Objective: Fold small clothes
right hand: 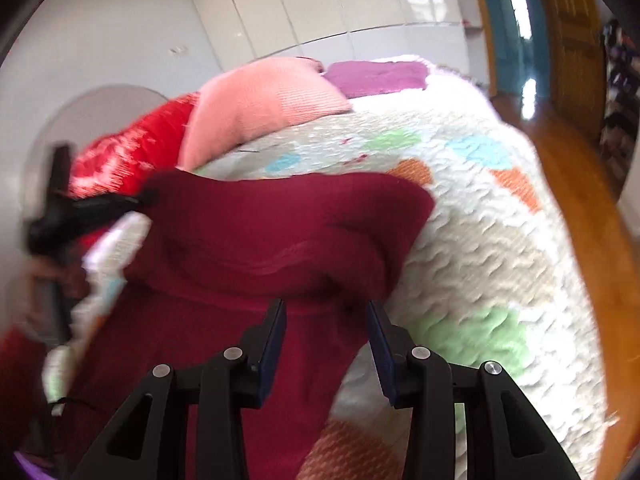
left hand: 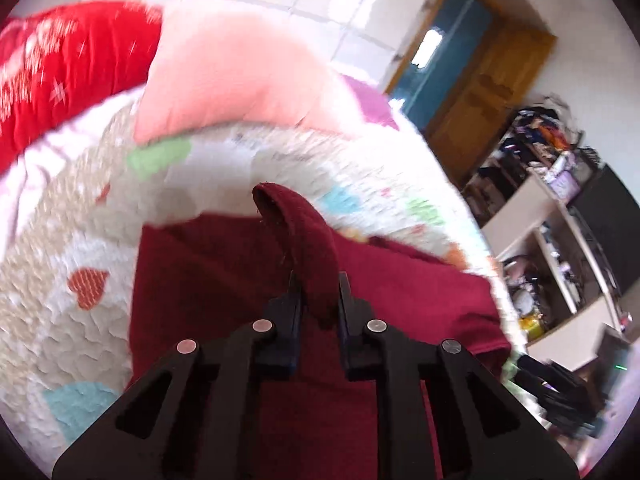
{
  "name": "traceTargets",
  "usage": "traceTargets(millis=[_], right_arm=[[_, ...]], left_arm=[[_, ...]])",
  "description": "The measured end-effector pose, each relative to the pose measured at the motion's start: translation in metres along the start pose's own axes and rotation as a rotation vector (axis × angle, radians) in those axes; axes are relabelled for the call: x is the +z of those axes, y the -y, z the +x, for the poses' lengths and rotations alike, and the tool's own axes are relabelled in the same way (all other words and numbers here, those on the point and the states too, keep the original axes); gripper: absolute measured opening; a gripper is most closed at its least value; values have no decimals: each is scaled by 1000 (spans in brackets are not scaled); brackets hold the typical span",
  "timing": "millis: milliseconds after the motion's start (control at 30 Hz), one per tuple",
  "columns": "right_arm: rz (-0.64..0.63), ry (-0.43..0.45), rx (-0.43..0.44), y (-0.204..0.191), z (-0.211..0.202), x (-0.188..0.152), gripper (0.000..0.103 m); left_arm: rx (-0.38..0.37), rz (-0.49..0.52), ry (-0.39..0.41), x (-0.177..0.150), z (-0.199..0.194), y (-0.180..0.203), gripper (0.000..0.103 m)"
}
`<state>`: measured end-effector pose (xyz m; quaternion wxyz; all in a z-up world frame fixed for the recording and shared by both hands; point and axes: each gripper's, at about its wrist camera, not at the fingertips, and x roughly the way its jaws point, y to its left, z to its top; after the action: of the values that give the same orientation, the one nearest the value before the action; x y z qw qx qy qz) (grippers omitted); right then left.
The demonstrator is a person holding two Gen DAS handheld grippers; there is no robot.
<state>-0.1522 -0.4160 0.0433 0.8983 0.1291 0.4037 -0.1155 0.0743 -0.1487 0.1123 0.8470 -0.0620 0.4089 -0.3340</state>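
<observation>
A dark red knit garment lies on a bed covered by a white quilt with coloured hearts. My left gripper is shut on a folded edge of the garment, which stands up between its fingers. In the right wrist view the same garment is lifted and draped in front of my right gripper. The right jaws stand apart with the cloth just beyond them, not pinched. The left gripper shows at the left of that view, holding the garment's far corner.
A red pillow, a pink pillow and a purple cloth lie at the far end of the bed. A wooden door and cluttered shelves stand right. The wooden floor runs beside the bed's right edge.
</observation>
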Motion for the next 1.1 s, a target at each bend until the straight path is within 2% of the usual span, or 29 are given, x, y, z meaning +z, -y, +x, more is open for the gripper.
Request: traceTargets(millis=[33, 67, 100, 133, 200, 267, 333, 400, 467, 500, 533, 600, 700, 800, 867, 967, 1000, 1100], right_arm=[[-16, 3, -41, -1, 5, 4, 39], [-20, 2, -49, 1, 9, 6, 33], [-10, -3, -40, 4, 14, 9, 9], [13, -5, -28, 9, 15, 11, 6], [36, 25, -11, 16, 2, 10, 6], [4, 29, -6, 15, -10, 3, 6], [-10, -19, 18, 15, -8, -9, 6], [-36, -98, 0, 14, 6, -22, 8], [-44, -155, 22, 14, 7, -26, 8], [-31, -165, 59, 16, 0, -25, 10], [-24, -149, 80, 16, -9, -24, 12], [1, -73, 117, 19, -33, -15, 23], [55, 11, 123, 20, -44, 5, 25], [43, 28, 125, 7, -23, 23, 25], [11, -12, 101, -6, 3, 27, 25], [-62, -111, -34, -12, 41, 22, 25], [-66, -128, -54, -7, 51, 16, 23], [9, -92, 8, 8, 48, 14, 23]], left_arm=[[-9, 9, 18, 2, -15, 2, 13], [-5, 16, 26, 5, -22, 3, 13], [-1, 18, 31, 5, -29, 2, 13], [1, 15, 31, 5, -34, 0, 13], [4, -11, 16, 0, -39, -12, 13], [21, -10, 4, -15, -33, -26, 13], [58, -17, -44, -32, -13, -36, 13], [100, -29, -112, -50, 13, -45, 13], [141, -10, -131, -61, 22, -47, 13], [139, -3, -122, -62, 19, -46, 14], [131, 3, -108, -61, 13, -44, 16], [123, 25, -74, -58, -1, -39, 21], [155, 54, -14, -50, -21, -34, 24], [148, 54, -3, -48, -20, -32, 27], [160, 57, -25, -48, -5, -32, 27], [223, 78, -79, -53, 21, -34, 27], [237, 78, -96, -56, 29, -37, 27], [232, 76, -105, -59, 37, -41, 27]])
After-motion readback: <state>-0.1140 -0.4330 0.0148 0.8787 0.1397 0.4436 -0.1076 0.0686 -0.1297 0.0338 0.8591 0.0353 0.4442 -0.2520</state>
